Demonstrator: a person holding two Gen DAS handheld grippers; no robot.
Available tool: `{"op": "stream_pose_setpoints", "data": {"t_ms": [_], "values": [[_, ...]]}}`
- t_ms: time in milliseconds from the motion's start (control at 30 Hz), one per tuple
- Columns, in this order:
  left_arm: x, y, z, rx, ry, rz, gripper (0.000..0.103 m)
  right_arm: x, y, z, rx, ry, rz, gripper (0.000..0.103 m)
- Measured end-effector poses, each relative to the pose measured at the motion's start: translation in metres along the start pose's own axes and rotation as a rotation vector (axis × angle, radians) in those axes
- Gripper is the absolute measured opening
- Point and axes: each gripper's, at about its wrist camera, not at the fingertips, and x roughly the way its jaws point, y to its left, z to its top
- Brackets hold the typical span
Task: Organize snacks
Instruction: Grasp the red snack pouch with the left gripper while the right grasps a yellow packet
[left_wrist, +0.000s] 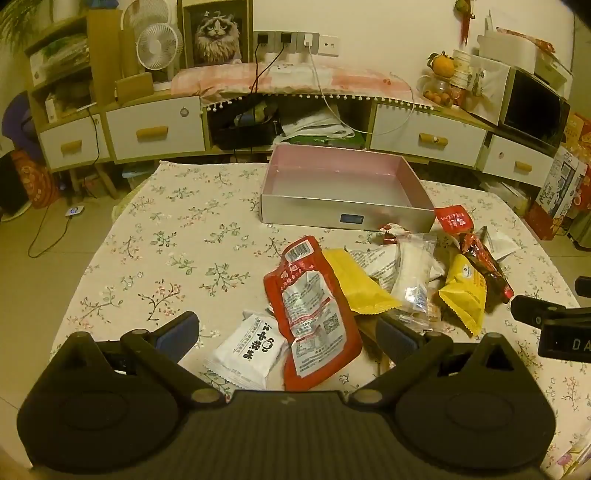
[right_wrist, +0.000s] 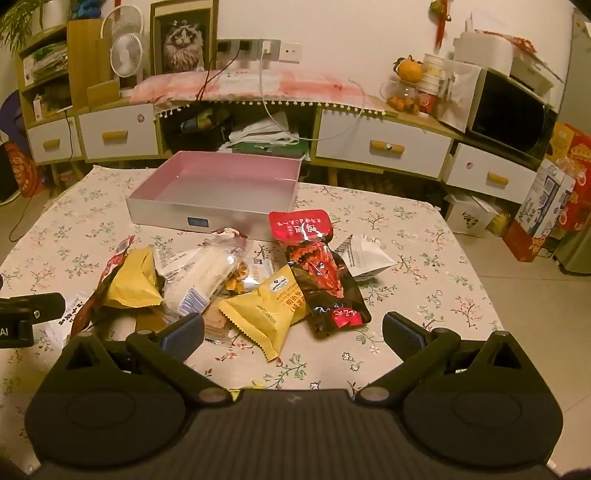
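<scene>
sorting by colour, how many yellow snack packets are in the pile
2: one yellow packet at the pile's left, another yellow packet nearer the middle front. More may be hidden underneath.

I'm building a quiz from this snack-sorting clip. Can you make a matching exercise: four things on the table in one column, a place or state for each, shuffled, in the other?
Things:
1. pink box
2. white packet
3. dark red pouch
4. left gripper

Places or states:
a. open above the packets
b. nearest the left gripper's left finger
c. empty, at the far side of the table
d. at the right of the pile, in front of the box's right corner

Pairs: 1-c, 2-b, 3-d, 4-a
</scene>
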Motion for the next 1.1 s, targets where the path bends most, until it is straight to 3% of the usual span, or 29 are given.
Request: {"op": "stream_pose_setpoints", "data": {"t_ms": [200,367,433,500,633,667,733,800,867,967,1033,1067,1100], "values": [[0.002,0.010,0.004,-0.035,0.013,-0.014,0.103,-0.001,-0.004,0.001,0.013,0.025,0.020,0.103],[0.006,0.031,0.009,-0.110,0.041,-0.049,0.103,0.015,-0.044,0.000,0.256,0.145,0.195,0.100],[0.015,0.028,0.007,-0.106,0.091,-0.078,0.103,0.022,-0.045,-0.004,0.252,0.212,0.233,0.094],[0.021,0.023,0.004,-0.099,0.089,-0.100,0.103,0.027,-0.036,-0.009,0.223,0.251,0.278,0.094],[0.031,0.012,0.002,-0.064,0.057,-0.105,0.103,0.036,-0.020,-0.016,0.187,0.244,0.398,0.091],[0.035,0.009,0.003,-0.051,0.058,-0.100,0.103,0.034,-0.013,-0.018,0.175,0.261,0.408,0.091],[0.045,0.003,0.002,-0.025,0.070,-0.082,0.103,0.037,-0.010,-0.020,0.127,0.383,0.359,0.091],[0.053,-0.001,0.001,-0.003,0.084,-0.065,0.103,0.037,-0.006,-0.022,0.091,0.424,0.338,0.091],[0.063,0.000,0.000,0.003,0.101,-0.052,0.096,0.042,0.000,-0.024,0.055,0.433,0.330,0.091],[0.071,0.011,0.002,-0.068,0.115,-0.087,0.074,0.064,0.006,-0.036,0.010,0.444,0.311,0.090],[0.076,0.021,0.003,-0.119,0.109,-0.123,0.051,0.070,0.008,-0.041,-0.013,0.431,0.310,0.089],[0.077,0.025,0.004,-0.140,0.112,-0.134,0.047,0.068,0.012,-0.041,-0.041,0.407,0.305,0.084],[0.079,0.030,0.003,-0.162,0.115,-0.139,0.033,0.066,0.015,-0.040,-0.062,0.389,0.295,0.074]]}}
